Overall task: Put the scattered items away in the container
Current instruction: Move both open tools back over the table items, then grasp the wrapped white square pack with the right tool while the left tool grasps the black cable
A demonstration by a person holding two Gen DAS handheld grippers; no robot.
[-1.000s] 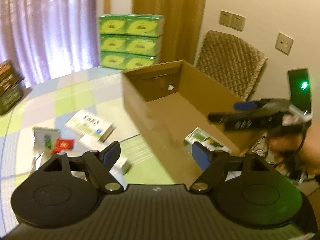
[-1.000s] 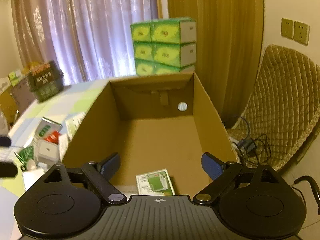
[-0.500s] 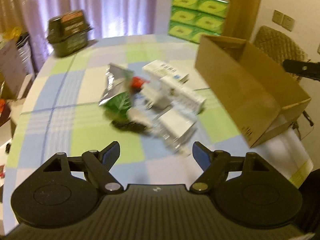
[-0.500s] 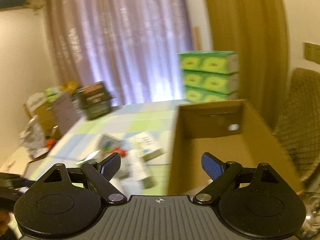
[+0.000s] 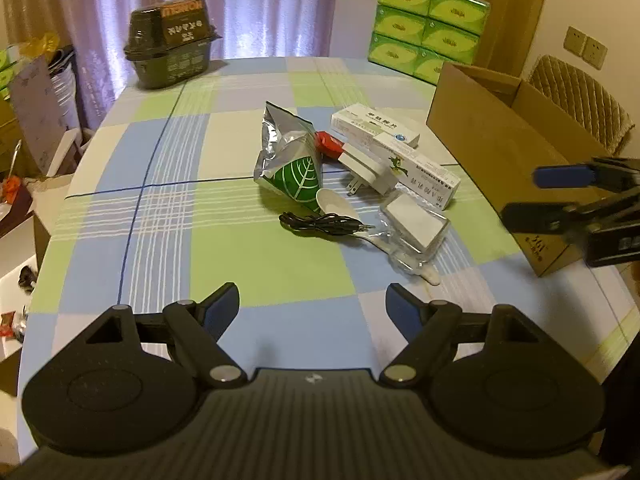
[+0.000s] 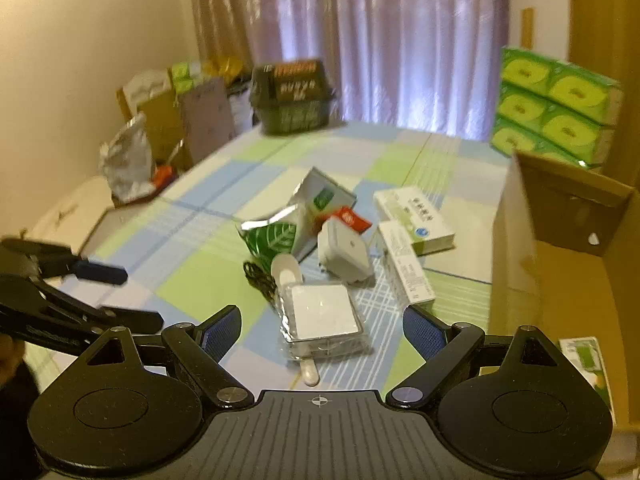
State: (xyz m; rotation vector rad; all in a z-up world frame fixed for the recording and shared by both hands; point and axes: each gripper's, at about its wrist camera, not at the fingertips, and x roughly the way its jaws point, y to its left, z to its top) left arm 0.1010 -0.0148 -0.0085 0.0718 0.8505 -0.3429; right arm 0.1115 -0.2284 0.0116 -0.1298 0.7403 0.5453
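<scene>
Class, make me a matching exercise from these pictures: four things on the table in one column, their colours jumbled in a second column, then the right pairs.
Things
1. spoon
2. cable
3. container
4. small packet

Colours
A. brown
B. red
C. white
D. black

Right pairs: 1-C, 2-D, 3-A, 4-B

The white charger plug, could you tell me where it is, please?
Mid-table in both views, the white charger plug lies between the foil pouch and the long white box.
</scene>
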